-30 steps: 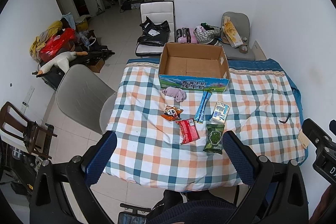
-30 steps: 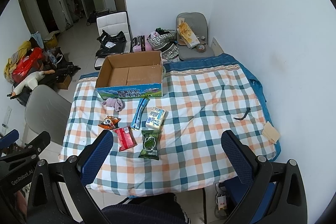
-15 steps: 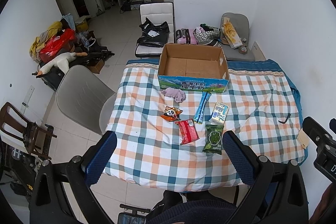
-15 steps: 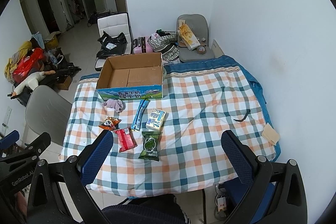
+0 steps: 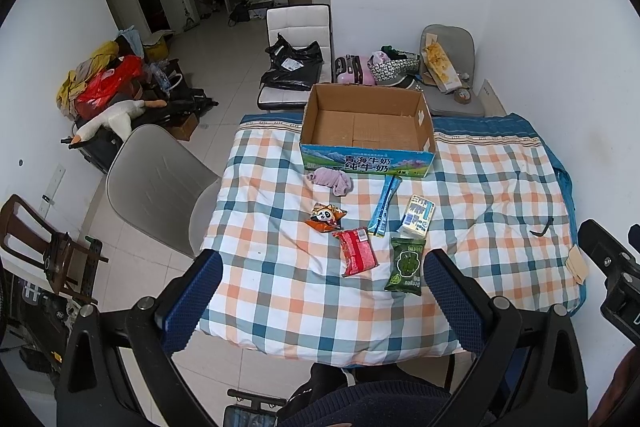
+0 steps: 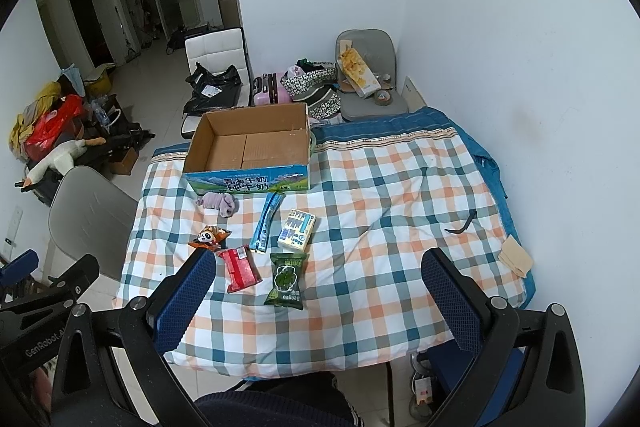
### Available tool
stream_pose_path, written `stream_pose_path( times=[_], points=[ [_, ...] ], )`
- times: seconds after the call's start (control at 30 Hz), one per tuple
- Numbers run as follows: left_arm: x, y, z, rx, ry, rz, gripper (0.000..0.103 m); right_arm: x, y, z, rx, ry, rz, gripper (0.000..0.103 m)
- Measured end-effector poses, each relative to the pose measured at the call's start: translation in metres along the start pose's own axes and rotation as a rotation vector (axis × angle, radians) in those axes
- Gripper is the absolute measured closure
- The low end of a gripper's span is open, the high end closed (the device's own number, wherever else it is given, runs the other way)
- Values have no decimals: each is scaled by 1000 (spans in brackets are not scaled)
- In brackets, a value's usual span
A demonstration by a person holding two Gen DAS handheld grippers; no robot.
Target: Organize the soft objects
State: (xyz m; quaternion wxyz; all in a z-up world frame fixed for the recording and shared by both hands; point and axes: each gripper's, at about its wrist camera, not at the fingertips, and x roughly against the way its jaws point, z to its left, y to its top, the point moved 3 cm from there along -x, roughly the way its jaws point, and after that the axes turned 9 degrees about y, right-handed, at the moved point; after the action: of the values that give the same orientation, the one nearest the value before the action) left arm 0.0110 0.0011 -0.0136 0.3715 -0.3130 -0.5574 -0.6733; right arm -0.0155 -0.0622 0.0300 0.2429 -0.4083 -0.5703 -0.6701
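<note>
An open cardboard box (image 5: 366, 125) (image 6: 250, 145) stands empty at the far side of the checked table (image 5: 480, 195) (image 6: 380, 187). In front of it lie a purple soft cloth (image 5: 331, 180) (image 6: 218, 203), a panda snack bag (image 5: 326, 217) (image 6: 209, 237), a red packet (image 5: 358, 257) (image 6: 240, 267), a blue stick pack (image 5: 384, 205) (image 6: 267, 221), a white tissue pack (image 5: 417, 221) (image 6: 297, 230) and a green packet (image 5: 406, 263) (image 6: 286, 279). My left gripper (image 5: 322, 291) and right gripper (image 6: 316, 291) are both open and empty, held above the table's near edge.
A black hook-shaped object (image 6: 462, 223) and a tan cloth (image 6: 516, 259) lie at the table's right. A grey chair (image 5: 152, 183) stands at the left side. More chairs, bags and a suitcase (image 5: 352, 69) sit behind the table. A white wall is on the right.
Both cameras have shifted slightly; the table objects sit a little lower in view. Nothing on the table has moved.
</note>
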Motion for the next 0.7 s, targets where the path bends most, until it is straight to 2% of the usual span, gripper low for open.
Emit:
stream_pose_path(
  times=[0.2,0.37,0.47,0.57,0.63,0.7],
  points=[
    [-5,4,-4,8,-22,-5,0,0,-3,1,-1,1,3,0],
    [-59,24,-5,47,-22,36,0,-28,20,2,-27,30,62,0],
    [-112,28,-8,58,-25,92,0,-71,24,-2,-44,61,128,0],
    [-168,27,-18,39,-13,163,0,-132,22,-8,-75,92,234,0],
    [-201,22,-27,19,-9,223,0,-178,14,-9,-87,109,304,0],
    [-234,12,-38,-3,-37,280,0,-226,-6,-14,-88,89,357,0]
  ],
)
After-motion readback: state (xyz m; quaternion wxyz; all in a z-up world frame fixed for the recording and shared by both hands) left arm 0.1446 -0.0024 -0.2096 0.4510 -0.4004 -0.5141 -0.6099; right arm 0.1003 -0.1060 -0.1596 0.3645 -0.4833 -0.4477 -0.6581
